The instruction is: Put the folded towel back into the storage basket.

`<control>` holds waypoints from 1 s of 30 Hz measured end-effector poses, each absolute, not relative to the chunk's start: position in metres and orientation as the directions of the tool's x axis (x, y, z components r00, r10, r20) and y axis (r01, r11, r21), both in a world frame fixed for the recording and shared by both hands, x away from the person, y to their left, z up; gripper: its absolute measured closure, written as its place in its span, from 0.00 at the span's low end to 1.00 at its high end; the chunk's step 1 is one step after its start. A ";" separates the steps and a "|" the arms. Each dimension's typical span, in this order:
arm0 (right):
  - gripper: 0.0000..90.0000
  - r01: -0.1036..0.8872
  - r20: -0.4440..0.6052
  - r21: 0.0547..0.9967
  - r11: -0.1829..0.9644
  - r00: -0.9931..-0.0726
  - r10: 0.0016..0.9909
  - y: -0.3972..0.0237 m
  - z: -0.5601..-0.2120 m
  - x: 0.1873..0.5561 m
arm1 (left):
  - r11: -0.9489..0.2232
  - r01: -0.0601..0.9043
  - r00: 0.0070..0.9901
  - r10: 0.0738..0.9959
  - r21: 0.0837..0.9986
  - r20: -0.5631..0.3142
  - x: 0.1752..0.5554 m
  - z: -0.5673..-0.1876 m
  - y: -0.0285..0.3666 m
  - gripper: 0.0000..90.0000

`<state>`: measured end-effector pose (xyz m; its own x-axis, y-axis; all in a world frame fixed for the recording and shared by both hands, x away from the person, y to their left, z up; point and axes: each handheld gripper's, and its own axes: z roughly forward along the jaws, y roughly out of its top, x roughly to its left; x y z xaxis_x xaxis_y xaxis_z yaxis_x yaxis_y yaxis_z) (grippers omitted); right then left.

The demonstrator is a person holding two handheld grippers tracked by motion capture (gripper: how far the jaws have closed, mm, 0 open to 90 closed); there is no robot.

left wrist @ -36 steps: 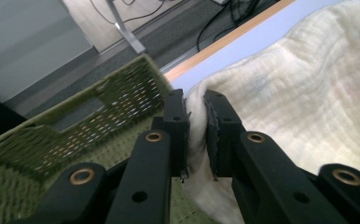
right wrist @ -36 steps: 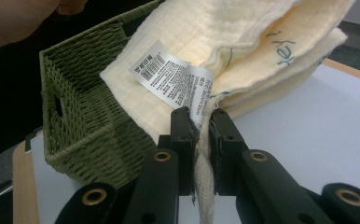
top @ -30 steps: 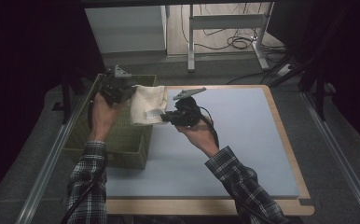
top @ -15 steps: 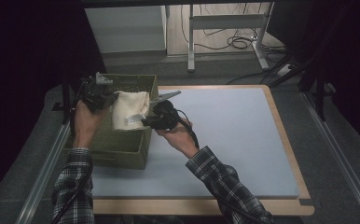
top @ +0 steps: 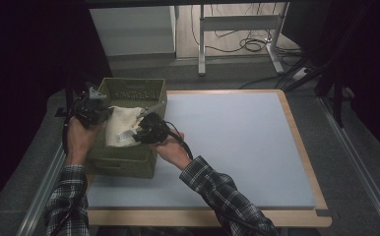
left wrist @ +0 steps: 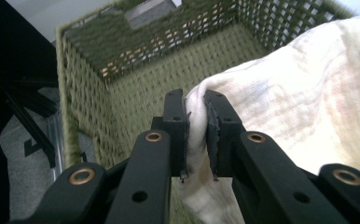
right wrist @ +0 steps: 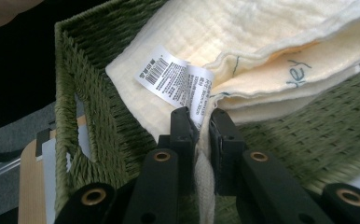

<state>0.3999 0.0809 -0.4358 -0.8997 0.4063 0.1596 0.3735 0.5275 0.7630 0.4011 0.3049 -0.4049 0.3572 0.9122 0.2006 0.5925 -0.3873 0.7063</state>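
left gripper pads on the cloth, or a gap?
Touching. The left gripper view shows the left gripper with both pads pressed on a bunched fold of the cream cloth, no gap, above the green woven basket.

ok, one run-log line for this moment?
left tongs: shut on towel | right tongs: shut on towel | towel: folded, over green basket

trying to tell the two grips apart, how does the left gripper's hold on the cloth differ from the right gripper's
The left gripper pinches a plain bunched corner of the cream cloth; the right gripper pinches an edge beside the white care label. In the high view the left gripper sits at the left rim of the green woven basket, the right gripper nearer its right wall. Both are shut on the cloth, holding it over the basket.
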 end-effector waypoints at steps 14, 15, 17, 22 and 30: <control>0.90 0.344 0.099 0.686 0.641 -0.917 0.386 0.109 -0.445 0.396 | -0.390 0.612 0.370 0.910 0.688 0.186 0.399 -0.428 0.316 0.88; 0.90 0.336 0.077 0.670 0.662 -0.918 0.389 0.112 -0.445 0.395 | -0.394 0.614 0.374 0.908 0.684 0.187 0.399 -0.430 0.315 0.88; 0.90 0.332 0.065 0.656 0.678 -0.920 0.387 0.114 -0.445 0.395 | -0.395 0.616 0.377 0.908 0.681 0.185 0.400 -0.432 0.314 0.88; 0.90 0.333 0.038 0.598 0.729 -0.920 0.389 0.121 -0.443 0.396 | -0.406 0.622 0.388 0.903 0.670 0.186 0.401 -0.435 0.313 0.87; 0.89 0.347 0.034 0.532 0.773 -0.920 0.390 0.130 -0.442 0.396 | -0.427 0.634 0.410 0.892 0.644 0.189 0.406 -0.441 0.309 0.87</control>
